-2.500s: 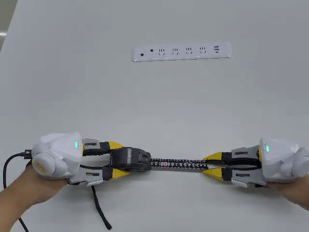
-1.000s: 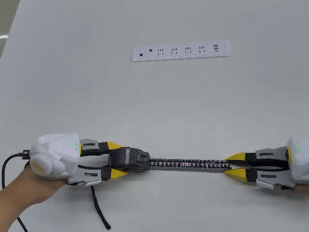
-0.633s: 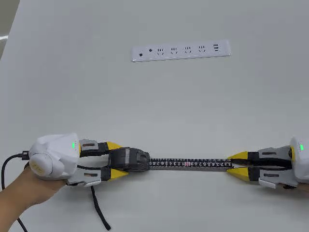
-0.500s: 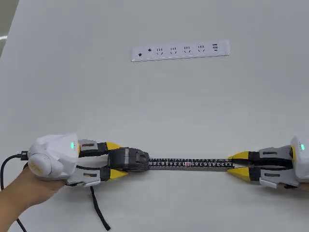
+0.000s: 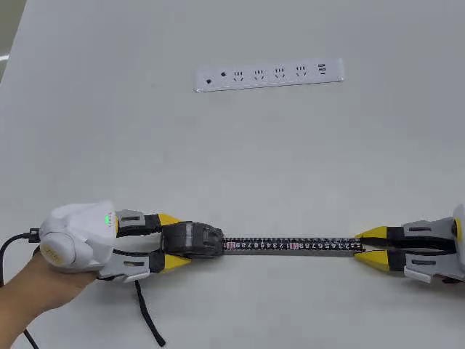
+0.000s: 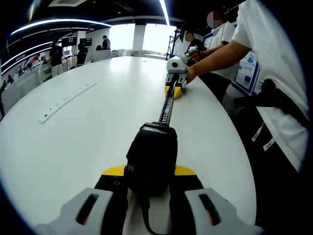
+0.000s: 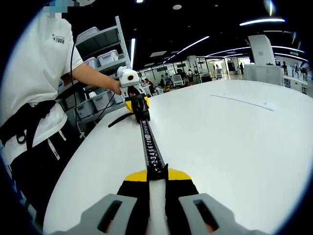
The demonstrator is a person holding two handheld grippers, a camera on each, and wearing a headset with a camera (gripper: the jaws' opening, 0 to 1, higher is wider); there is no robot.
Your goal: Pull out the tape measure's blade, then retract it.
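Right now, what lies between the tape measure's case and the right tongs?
The drawn-out blade, stretched over the table from case to right tongs, in the head view.

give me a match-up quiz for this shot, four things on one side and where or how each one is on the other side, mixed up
1 tape measure case
2 blade
3 power strip
4 black strap

a untouched at the far side of the table
b clamped in the left gripper
c drawn out, tip pinched by the right gripper
d trailing loose on the table

Pairs: 1-b, 2-c, 3-a, 4-d
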